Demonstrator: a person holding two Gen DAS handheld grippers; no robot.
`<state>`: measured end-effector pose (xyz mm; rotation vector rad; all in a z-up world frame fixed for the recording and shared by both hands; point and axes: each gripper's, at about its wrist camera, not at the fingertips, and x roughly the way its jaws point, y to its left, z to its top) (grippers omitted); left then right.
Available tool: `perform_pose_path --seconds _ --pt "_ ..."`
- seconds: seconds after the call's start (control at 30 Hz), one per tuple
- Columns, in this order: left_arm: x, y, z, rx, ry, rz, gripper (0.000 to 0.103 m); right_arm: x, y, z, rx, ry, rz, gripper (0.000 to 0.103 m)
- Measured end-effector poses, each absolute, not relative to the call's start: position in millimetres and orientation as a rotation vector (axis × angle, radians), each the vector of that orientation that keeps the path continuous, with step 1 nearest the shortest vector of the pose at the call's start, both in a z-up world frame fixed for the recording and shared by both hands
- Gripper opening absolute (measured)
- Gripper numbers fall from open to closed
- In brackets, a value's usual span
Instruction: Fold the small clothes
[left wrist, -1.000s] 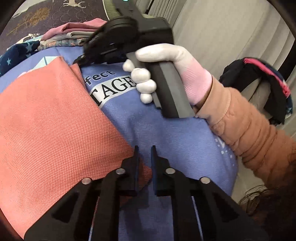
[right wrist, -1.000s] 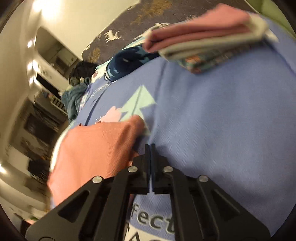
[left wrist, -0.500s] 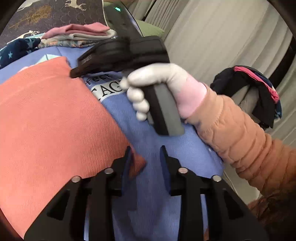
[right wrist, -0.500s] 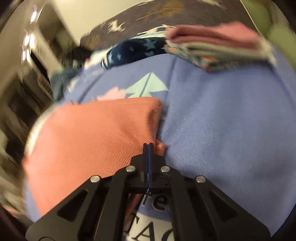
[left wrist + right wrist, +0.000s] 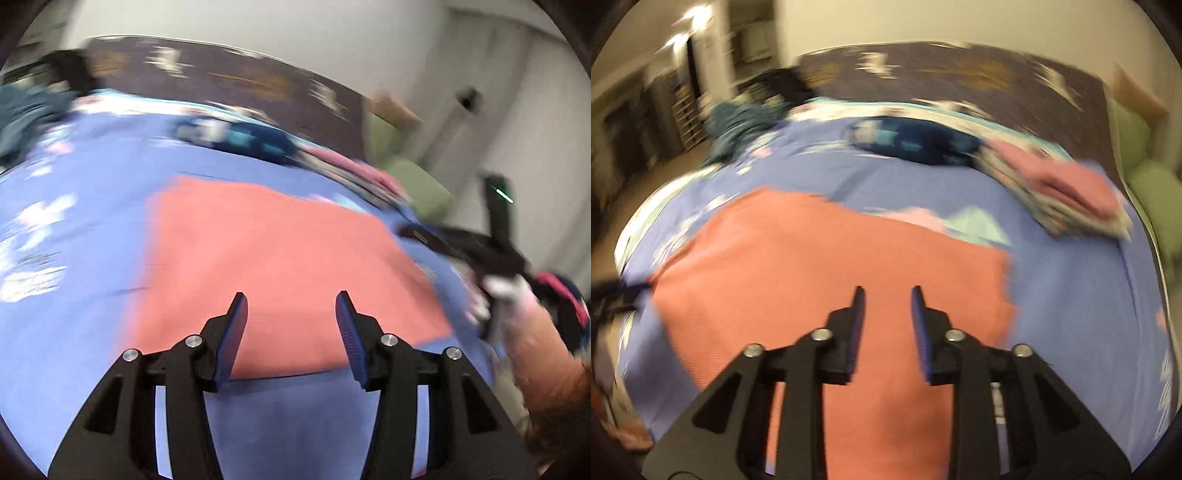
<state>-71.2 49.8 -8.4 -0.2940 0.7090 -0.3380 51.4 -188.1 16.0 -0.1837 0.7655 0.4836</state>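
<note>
A: Where is the coral cloth (image 5: 827,280) now?

B: Flat on the blue bedspread (image 5: 1071,295), just ahead of and under both our grippers.

A: And the grippers?

B: Left gripper (image 5: 291,306) and right gripper (image 5: 884,295) are both opening, nothing between the jaws. The cloth's long axis seems to run across us; neither hand looks nearer.

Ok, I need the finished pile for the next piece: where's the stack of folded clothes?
In the right wrist view the stack of folded clothes lies upper right on the blue sheet, beyond the coral cloth and beside the navy garment.
</note>
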Motion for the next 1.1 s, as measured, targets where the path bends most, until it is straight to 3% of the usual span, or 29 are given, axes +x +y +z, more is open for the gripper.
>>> perform_pose_path --seconds 0.23,0.37,0.6,0.77,0.97,1.0,1.03,1.07,1.1 --pt "-97.2 136.7 -30.2 -0.428 0.709 -0.166 0.05 -22.9 -30.9 5.4 -0.482 0.691 0.813 0.042" --pt "-103.9 161.7 -42.7 -0.473 0.715 -0.133 0.05 -69.3 32.7 -17.9 -0.729 0.569 0.888 0.054" --pt "-77.1 189.9 -55.4 -0.567 0.711 -0.277 0.051 -69.7 78.4 -50.5 -0.861 0.526 0.731 0.054" --pt "6.3 173.7 -62.6 -0.612 0.781 -0.526 0.058 -64.8 92.0 -56.6 -0.88 0.471 0.673 0.053" --pt "105.0 146.3 -81.8 -0.67 0.905 -0.656 0.058 -62.4 93.3 -57.7 -0.882 0.454 0.646 0.044" --pt "115.0 145.5 -83.4 -0.69 0.896 -0.653 0.055 -61.8 94.5 -57.9 -0.881 0.457 0.644 0.04" --pt "125.0 146.1 -84.4 -0.71 0.891 -0.644 0.034 -59.7 96.6 -57.8 -0.879 0.457 0.642 0.037" --pt "132.3 147.4 -86.6 -0.72 0.895 -0.625 0.007 -56.4 98.7 -58.2 -0.876 0.456 0.646 0.024" --pt "135.7 149.4 -89.5 -0.729 0.895 -0.616 0.006 -53.4 101.9 -59.3 -0.875 0.46 0.659 0.006"
